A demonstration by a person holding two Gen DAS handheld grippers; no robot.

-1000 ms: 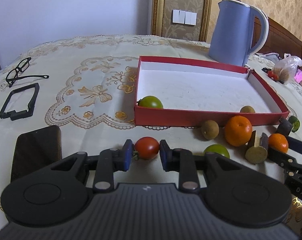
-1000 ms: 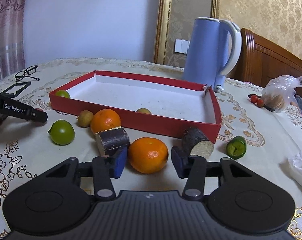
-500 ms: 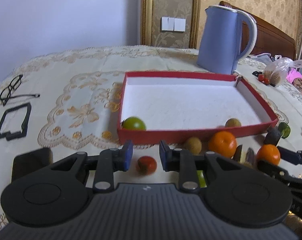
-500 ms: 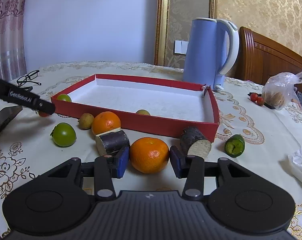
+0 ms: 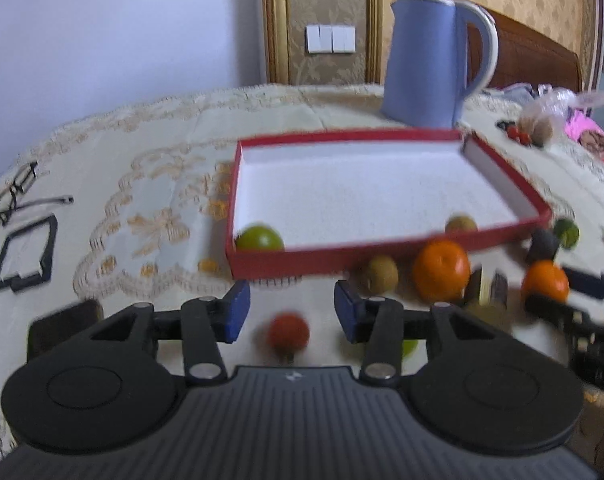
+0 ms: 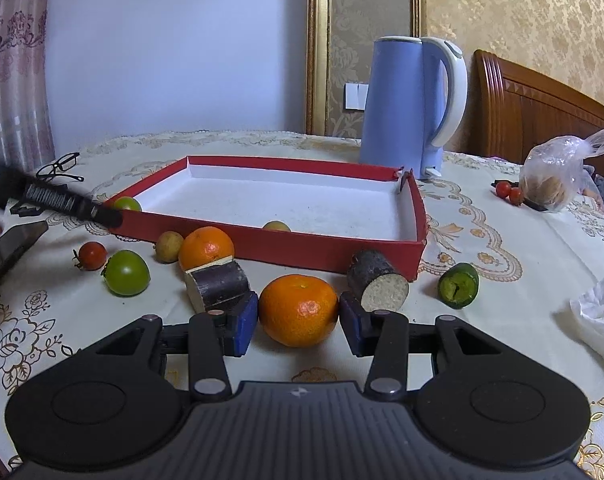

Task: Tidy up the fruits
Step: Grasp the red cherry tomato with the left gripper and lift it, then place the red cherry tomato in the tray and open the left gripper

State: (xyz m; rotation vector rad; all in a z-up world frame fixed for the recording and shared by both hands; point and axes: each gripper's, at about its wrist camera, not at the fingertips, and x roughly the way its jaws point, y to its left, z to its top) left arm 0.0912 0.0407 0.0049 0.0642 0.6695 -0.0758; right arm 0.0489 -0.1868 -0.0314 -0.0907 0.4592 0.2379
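Observation:
My left gripper (image 5: pixel 287 312) is open and raised above a small red tomato (image 5: pixel 288 331) that lies on the tablecloth, also seen in the right wrist view (image 6: pixel 91 255). My right gripper (image 6: pixel 298 322) is open with its jaws on either side of an orange (image 6: pixel 298 310), apparently touching it. The red box (image 6: pixel 285 246) holds a green tomato (image 5: pixel 259 237) and a small yellow fruit (image 5: pixel 461 224). In front of it lie another orange (image 6: pixel 206 247), a green tomato (image 6: pixel 126 273), a small brown fruit (image 6: pixel 168 240), two dark cut pieces (image 6: pixel 217 285) (image 6: pixel 378 285) and a green piece (image 6: pixel 458 283).
A blue kettle (image 6: pixel 412 106) stands behind the box. Glasses (image 5: pixel 15 188), a black frame (image 5: pixel 25 252) and a phone (image 6: pixel 9 248) lie at the left. A plastic bag (image 6: pixel 554 178) with small tomatoes (image 6: pixel 509 192) is at the right, a tissue (image 6: pixel 598 312) nearer.
My left gripper has lifted away from the red tomato and opened wider; the tomato stays on the cloth. My right gripper has closed in around the orange.

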